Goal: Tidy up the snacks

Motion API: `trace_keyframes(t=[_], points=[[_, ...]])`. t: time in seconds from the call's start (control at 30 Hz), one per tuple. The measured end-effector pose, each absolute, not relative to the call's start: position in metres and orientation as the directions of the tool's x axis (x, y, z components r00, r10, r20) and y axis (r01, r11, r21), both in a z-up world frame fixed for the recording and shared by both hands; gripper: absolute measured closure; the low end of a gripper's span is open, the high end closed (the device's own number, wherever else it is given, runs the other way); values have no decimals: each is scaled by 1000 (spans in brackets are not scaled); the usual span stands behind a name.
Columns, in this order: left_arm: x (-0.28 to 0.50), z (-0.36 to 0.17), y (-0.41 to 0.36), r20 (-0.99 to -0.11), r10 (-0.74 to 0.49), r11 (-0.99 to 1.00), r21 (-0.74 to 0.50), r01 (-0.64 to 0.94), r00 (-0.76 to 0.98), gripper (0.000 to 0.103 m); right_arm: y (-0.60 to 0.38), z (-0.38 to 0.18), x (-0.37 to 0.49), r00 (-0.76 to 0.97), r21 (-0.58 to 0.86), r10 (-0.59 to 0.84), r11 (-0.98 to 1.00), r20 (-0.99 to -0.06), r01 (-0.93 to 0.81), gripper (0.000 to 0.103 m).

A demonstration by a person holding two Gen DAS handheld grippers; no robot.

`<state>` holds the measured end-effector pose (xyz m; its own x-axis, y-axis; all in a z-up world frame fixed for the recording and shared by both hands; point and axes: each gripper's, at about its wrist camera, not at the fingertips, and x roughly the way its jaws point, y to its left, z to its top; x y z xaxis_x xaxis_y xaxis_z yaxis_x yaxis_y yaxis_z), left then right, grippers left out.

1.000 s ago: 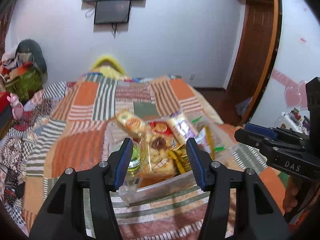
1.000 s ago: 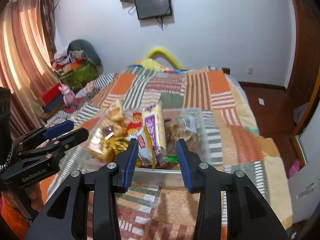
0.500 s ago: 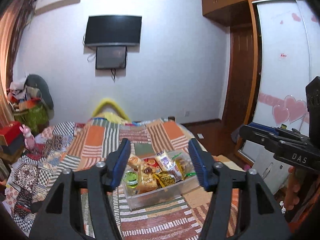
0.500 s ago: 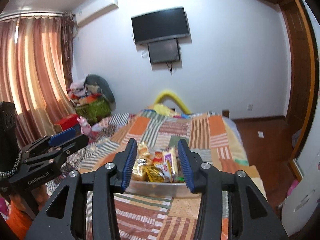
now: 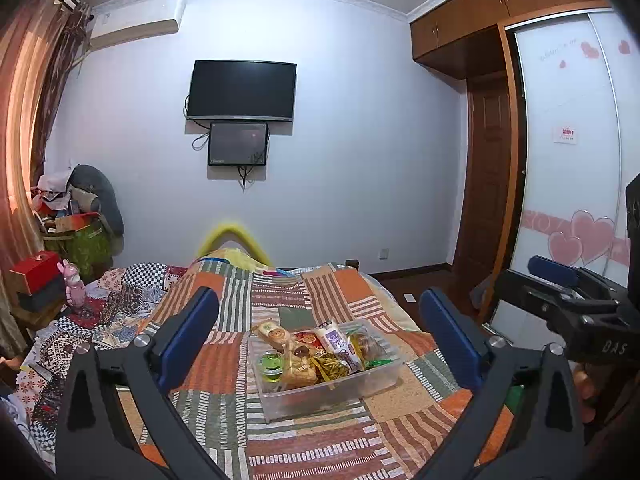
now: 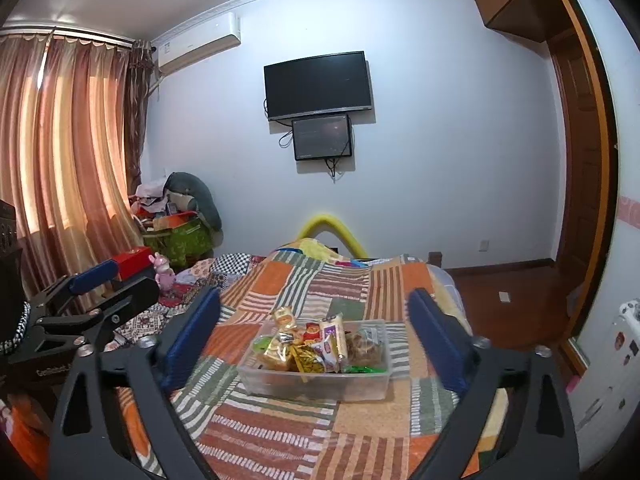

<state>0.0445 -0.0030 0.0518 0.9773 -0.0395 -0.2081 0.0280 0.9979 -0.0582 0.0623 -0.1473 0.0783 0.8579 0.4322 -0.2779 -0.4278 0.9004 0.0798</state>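
Note:
A clear plastic bin (image 5: pixel 280 398) (image 6: pixel 256 376) full of snack packets stands on the patchwork bed. Among them are a purple-white packet (image 5: pixel 335 340) (image 6: pixel 332 338), a green cup (image 5: pixel 272 364) and a yellow packet (image 6: pixel 310 360). My left gripper (image 5: pixel 320 320) is open and empty, held well back from and above the bin. My right gripper (image 6: pixel 314 312) is open and empty too, also back from the bin. Each gripper shows at the edge of the other's view, the right one in the left wrist view (image 5: pixel 568 296) and the left one in the right wrist view (image 6: pixel 92 292).
The patchwork quilt (image 5: pixel 320 452) (image 6: pixel 280 432) covers the bed. A pink toy (image 5: pixel 74 284), red box (image 5: pixel 36 276) and piled clutter (image 5: pixel 80 220) lie at the left. A TV (image 5: pixel 242 90) hangs on the far wall. A wardrobe (image 5: pixel 568 160) is at the right.
Both grippers have pulled back and up from the bin, which now looks small and far. Both sets of jaws have opened wider. The snacks in the bin have not moved.

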Motion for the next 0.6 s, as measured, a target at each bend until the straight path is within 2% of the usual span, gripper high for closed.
trace_keyframes(t=[0.6], points=[[40, 50, -5, -206, -42, 998, -57, 31, 978, 0, -152, 74, 46, 868, 65, 417, 907, -269, -415, 0]])
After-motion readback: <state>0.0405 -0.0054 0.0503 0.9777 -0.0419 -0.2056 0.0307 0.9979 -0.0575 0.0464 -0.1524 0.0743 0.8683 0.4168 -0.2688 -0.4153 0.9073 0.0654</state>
